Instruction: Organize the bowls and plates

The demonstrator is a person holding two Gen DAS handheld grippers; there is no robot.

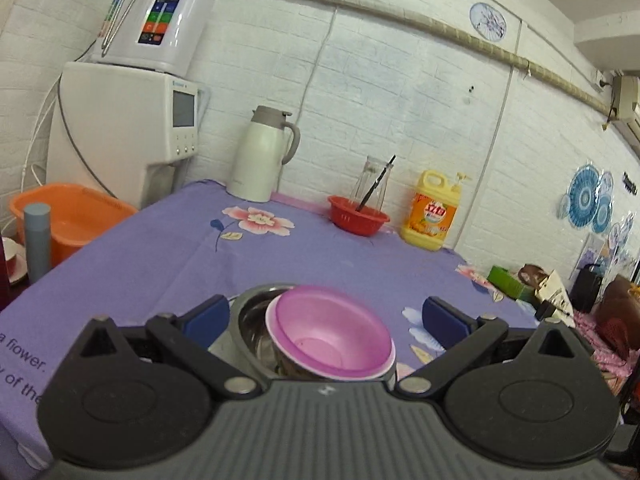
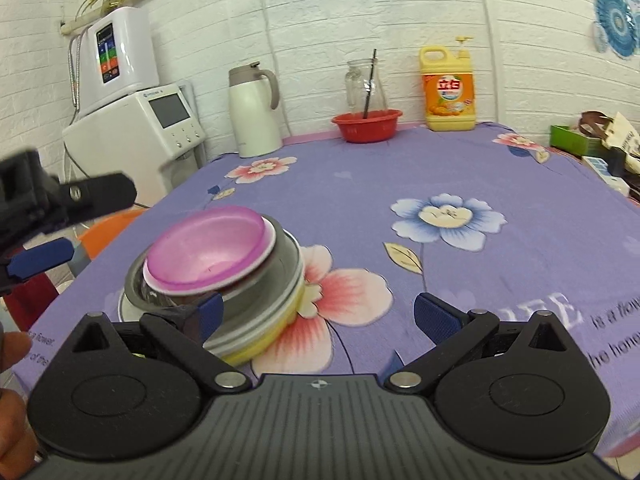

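Observation:
A pink bowl (image 2: 208, 252) lies tilted inside a steel bowl (image 2: 280, 280), which sits on a yellow dish (image 2: 276, 340) near the front left of the purple flowered tablecloth (image 2: 400, 168). In the left wrist view the pink bowl (image 1: 328, 332) and the steel bowl (image 1: 252, 316) lie between the jaws. My left gripper (image 1: 326, 316) is open around the stack without touching it; it also shows at the left of the right wrist view (image 2: 40, 240). My right gripper (image 2: 316, 312) is open and empty just right of the stack, its left finger (image 2: 208, 312) in front of the steel bowl.
At the table's back edge stand a white thermos jug (image 2: 252, 112), a red basin (image 2: 366, 124) with a glass jar behind it, and a yellow detergent bottle (image 2: 448, 88). White water machines (image 2: 132, 128) and an orange tub (image 1: 72, 216) are left of the table. Clutter lies at the right edge (image 2: 592, 140).

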